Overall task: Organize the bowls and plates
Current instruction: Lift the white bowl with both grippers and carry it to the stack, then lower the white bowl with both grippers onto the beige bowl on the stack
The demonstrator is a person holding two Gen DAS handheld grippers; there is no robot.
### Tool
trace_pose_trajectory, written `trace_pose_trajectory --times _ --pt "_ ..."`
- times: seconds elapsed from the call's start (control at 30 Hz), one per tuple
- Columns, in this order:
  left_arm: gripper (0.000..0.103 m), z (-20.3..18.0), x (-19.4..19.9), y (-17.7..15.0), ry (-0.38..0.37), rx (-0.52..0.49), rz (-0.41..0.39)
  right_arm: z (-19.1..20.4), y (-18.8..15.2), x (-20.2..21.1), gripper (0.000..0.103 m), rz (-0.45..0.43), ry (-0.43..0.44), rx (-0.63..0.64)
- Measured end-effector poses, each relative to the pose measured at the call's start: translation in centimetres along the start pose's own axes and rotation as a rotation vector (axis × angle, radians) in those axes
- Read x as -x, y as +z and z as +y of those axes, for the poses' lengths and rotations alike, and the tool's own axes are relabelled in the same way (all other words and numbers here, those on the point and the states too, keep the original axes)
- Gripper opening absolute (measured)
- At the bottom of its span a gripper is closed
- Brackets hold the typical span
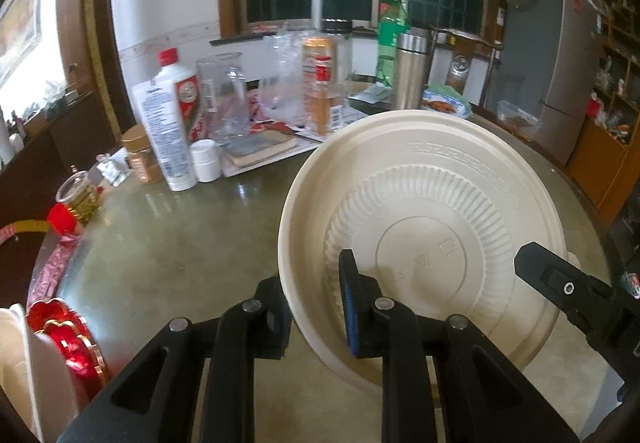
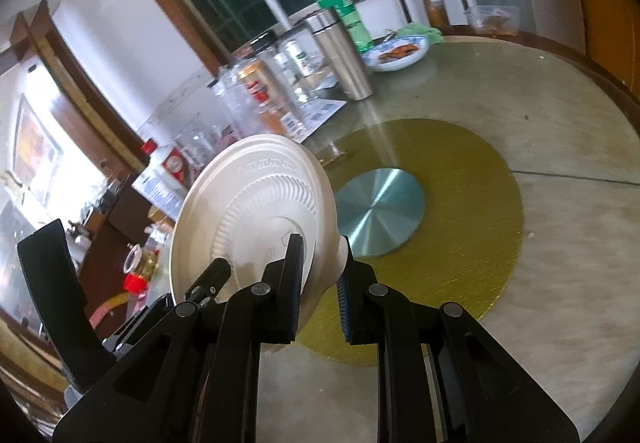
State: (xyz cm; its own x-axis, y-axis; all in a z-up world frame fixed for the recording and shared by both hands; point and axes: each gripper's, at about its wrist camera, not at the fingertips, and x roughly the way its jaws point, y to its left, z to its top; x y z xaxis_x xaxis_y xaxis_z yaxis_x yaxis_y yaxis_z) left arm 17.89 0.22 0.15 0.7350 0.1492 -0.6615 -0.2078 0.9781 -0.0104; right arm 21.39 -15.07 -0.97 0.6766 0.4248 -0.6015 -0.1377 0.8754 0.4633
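Cream disposable bowl [image 1: 420, 227], held on edge above the round table [image 1: 192, 243], ribbed underside facing both cameras, rim plane near vertical. Left gripper [image 1: 316, 307] clamps its rim at the lower left; right gripper [image 2: 320, 283] clamps the rim and foot from the opposite side. Embossed base marks illegible. Bowl interior hidden. Beyond the fingers: white bottle [image 1: 170, 119] with a red label, print unreadable; steel flask [image 1: 410, 71]; green bottle [image 1: 392, 39], partly hidden.
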Motion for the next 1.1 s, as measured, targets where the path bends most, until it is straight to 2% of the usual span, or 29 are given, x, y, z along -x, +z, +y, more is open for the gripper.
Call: trace_pose_trajectory --times 0.3,0.77,1.1 --pt "0.021 2.7 2.2 -0.4 -0.006 0.024 -0.008 3.0 -1.2 1.7 0.015 0.016 0.022 0.060" --pt "0.023 7.9 6.2 -2.9 -0.051 0.087 0.000 7.7 -4.4 4.6 0.015 0.035 0.074 0.171" --pt "0.023 12.5 8.6 -3.8 -0.004 0.126 -0.023 12.2 -6.4 4.6 0.015 0.071 0.157 0.228"
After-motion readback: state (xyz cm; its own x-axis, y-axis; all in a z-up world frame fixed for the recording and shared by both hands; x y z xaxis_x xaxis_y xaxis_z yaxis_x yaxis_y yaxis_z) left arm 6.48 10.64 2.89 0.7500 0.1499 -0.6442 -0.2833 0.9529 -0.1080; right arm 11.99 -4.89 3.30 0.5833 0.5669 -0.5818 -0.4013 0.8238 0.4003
